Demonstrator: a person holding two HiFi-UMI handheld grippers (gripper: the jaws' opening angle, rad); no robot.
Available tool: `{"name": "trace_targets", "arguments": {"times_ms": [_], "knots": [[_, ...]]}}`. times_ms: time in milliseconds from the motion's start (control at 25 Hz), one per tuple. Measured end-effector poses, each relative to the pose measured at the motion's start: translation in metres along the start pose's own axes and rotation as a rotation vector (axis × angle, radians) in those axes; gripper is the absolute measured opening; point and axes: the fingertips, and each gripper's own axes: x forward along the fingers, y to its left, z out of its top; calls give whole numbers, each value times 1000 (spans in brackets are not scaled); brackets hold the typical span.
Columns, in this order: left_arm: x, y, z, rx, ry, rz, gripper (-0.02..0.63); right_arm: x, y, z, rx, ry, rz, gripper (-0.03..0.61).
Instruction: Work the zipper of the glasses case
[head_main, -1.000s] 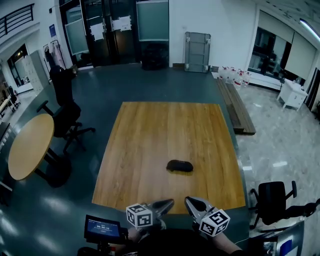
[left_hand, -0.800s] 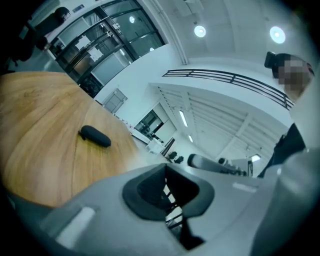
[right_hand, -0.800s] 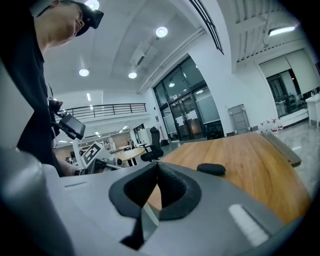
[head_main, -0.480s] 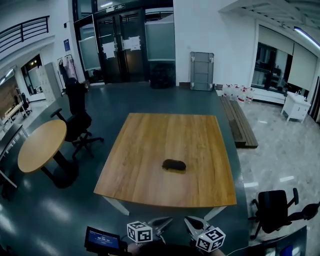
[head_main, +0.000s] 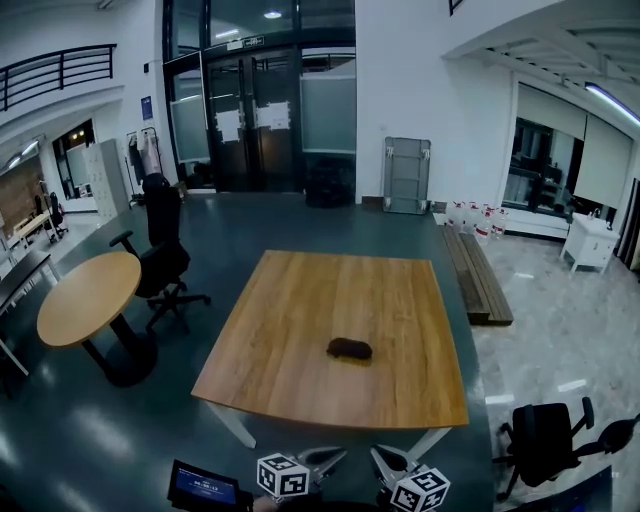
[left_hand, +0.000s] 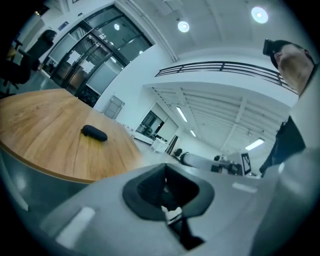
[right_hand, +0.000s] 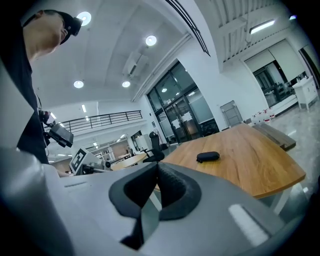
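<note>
The black glasses case (head_main: 349, 349) lies shut on the wooden table (head_main: 300, 300), right of its middle and toward the near edge. It also shows small and far off in the left gripper view (left_hand: 94, 133) and the right gripper view (right_hand: 207, 156). Both grippers are at the bottom edge of the head view, well short of the table's near edge. My left gripper (head_main: 338, 457) is shut with nothing in it, pads together (left_hand: 167, 202). My right gripper (head_main: 379, 456) is likewise shut and empty (right_hand: 155, 192).
A round table (head_main: 88, 298) and a black office chair (head_main: 160, 250) stand to the left. Another black chair (head_main: 545, 440) is at lower right. A long bench (head_main: 478, 275) runs along the table's right side. A small screen (head_main: 203, 485) sits beside my left gripper.
The table and case have drawn away: the view has backed off from the table's near edge, and both grippers now sit lower in the frame. Both stay shut.
</note>
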Motion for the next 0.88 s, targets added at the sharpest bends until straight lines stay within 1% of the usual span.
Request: {"name": "trace_targets", "arguments": {"times_ms": [240, 440, 880], "knots": [[-8, 4, -6, -5, 1, 27, -2, -1, -1, -4, 5, 5, 6, 6], [-8, 3, -12, -30, 7, 24, -2, -6, 0, -5, -7, 15, 2, 5], [1, -6, -18, -17, 25, 5, -2, -16, -2, -5, -17, 13, -2, 5]]}}
